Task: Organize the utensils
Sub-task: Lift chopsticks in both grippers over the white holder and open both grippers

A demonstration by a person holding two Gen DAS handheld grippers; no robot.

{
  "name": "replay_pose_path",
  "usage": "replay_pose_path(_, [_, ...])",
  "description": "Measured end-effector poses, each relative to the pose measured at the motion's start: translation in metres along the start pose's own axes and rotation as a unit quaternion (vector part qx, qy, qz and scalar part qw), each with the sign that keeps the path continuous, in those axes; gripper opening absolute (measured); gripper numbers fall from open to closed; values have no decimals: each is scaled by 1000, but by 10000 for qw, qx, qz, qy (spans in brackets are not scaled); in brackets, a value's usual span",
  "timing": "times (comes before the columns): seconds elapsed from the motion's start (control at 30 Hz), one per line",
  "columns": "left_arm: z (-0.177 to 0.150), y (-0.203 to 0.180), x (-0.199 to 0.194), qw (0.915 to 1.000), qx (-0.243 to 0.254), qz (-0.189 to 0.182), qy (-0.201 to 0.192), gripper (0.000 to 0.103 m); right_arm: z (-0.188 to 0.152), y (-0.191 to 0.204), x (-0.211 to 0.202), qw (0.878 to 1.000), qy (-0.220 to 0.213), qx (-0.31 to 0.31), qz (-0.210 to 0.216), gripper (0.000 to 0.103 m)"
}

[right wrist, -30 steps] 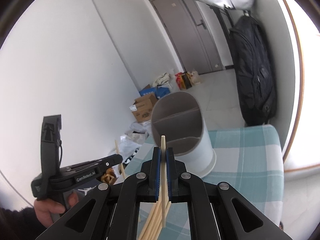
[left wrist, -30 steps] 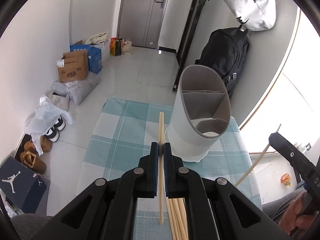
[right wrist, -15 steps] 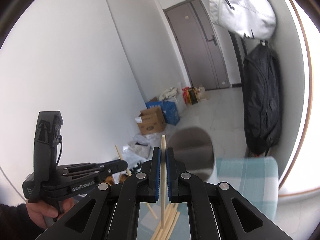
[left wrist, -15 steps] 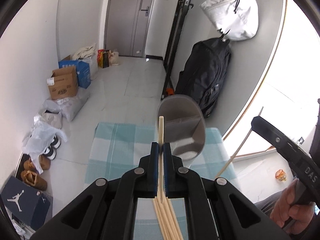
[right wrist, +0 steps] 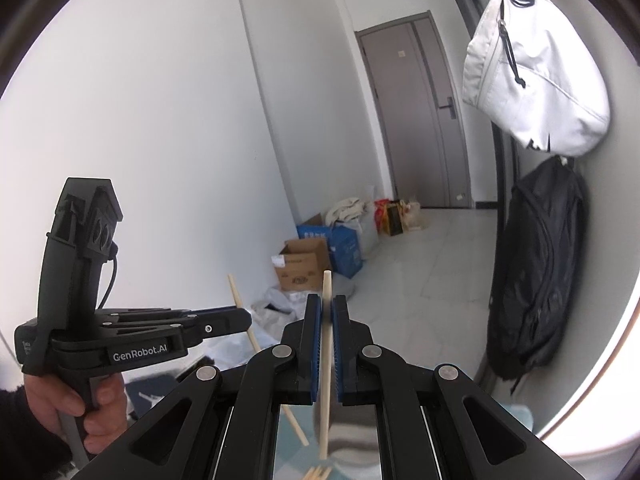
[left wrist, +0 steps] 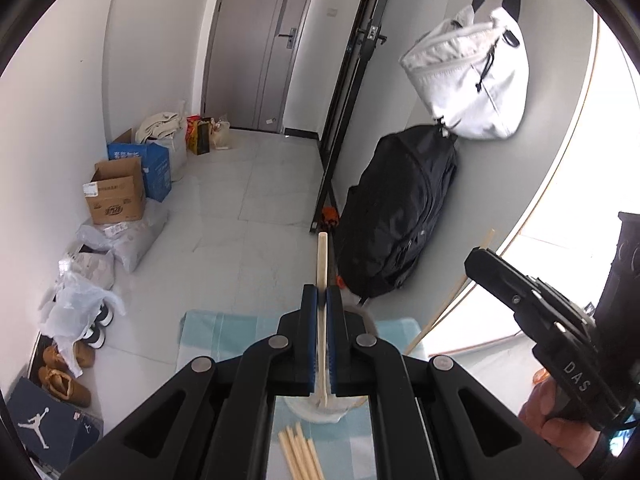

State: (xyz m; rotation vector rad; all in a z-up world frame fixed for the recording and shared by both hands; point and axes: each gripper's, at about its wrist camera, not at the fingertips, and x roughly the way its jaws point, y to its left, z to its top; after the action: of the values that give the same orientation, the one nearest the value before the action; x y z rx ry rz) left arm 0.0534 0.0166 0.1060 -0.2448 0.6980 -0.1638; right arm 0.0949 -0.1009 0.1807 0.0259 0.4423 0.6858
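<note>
Between the blue pads of the left gripper point(left wrist: 322, 308) a single chopstick point(left wrist: 322, 264) is clamped near its middle, its tip standing clear above the jaws and its lower end hanging below them; the jaws are closed on it. Gripping mid-length leaves a free lower end, which suits dropping the stick end-first into a container. Directly beneath, largely hidden by the gripper body, sits the white holder point(left wrist: 316, 410) on the checked cloth point(left wrist: 224, 332), so the stick appears to be poised over the holder's mouth.

Likewise, the right gripper point(right wrist: 327, 320) is closed on a second chopstick point(right wrist: 327, 292), again held upright with both ends free. Below it a blurred grey-white shape is probably the holder, though this cannot be confirmed.

More chopsticks point(left wrist: 302, 456) lie loose on the cloth just in front of the holder, awaiting collection. Each gripper is carried in a person's hand point(right wrist: 76, 412), visible in the opposite view.

Judged from this layout, sorting is partly done: two sticks are aloft and ready for insertion, while several remain on the table.
</note>
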Motion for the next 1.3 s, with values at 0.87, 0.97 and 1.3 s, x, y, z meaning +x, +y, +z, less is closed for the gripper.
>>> replay_pose_path(0.87, [21, 24, 76, 9964, -293, -516, 604, 1, -17, -45, 103, 9978, 659, -19, -89, 7])
replay_pose_path(0.97, [23, 33, 78, 9943, -442, -619, 746, 3, -23, -48, 105, 9965, 809, 190, 74, 8])
replay_pose_path(1.3, [17, 50, 50, 9957, -746, -286, 470, 52, -34, -60, 60, 9948, 651, 786, -39, 44])
